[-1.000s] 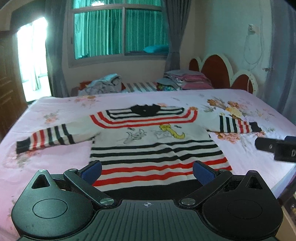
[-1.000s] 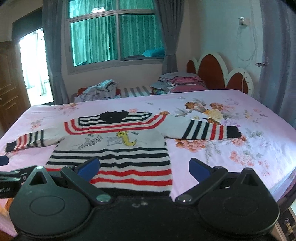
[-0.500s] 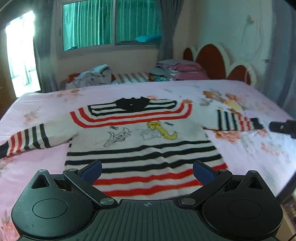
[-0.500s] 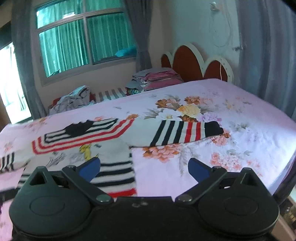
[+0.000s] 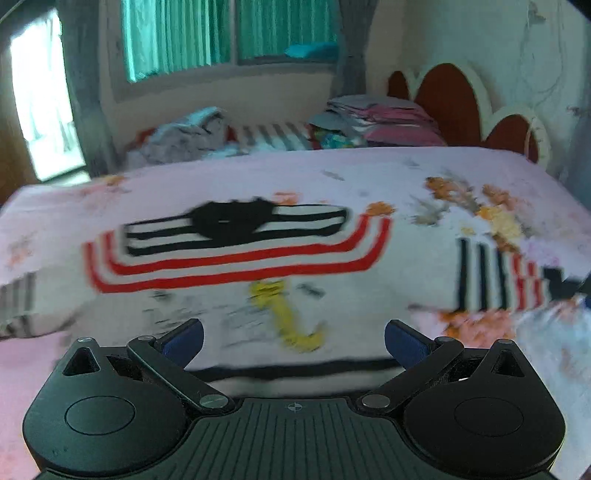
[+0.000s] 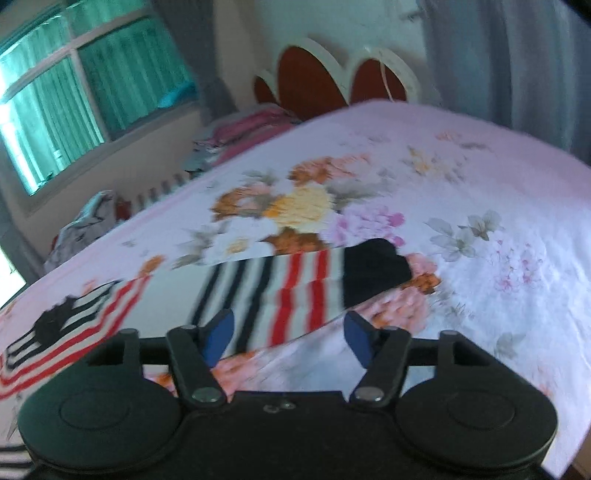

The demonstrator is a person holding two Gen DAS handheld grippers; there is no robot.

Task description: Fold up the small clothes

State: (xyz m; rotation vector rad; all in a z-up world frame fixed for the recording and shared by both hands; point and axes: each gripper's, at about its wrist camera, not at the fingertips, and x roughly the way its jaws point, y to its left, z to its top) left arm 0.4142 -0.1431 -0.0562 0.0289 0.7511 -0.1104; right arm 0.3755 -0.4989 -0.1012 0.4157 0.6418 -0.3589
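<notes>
A small white sweater (image 5: 236, 258) with red and black stripes, a black collar and a cartoon print lies flat, face up, on the bed. My left gripper (image 5: 293, 339) is open and empty, low over the sweater's chest. The sweater's right sleeve (image 6: 295, 291), striped with a black cuff, stretches out to the right. My right gripper (image 6: 288, 336) is open and empty, just in front of that sleeve near the cuff. The left sleeve (image 5: 18, 306) shows at the left edge of the left wrist view.
The bed has a pink floral sheet (image 6: 480, 206). A red and white headboard (image 5: 469, 103) stands at the right. Piles of clothes (image 5: 369, 122) and a crumpled heap (image 5: 184, 136) lie along the far side under the window (image 5: 229, 33).
Both grippers have moved forward over the bed. The left came up from the hem to the chest. The right swung right and closed in on the right sleeve.
</notes>
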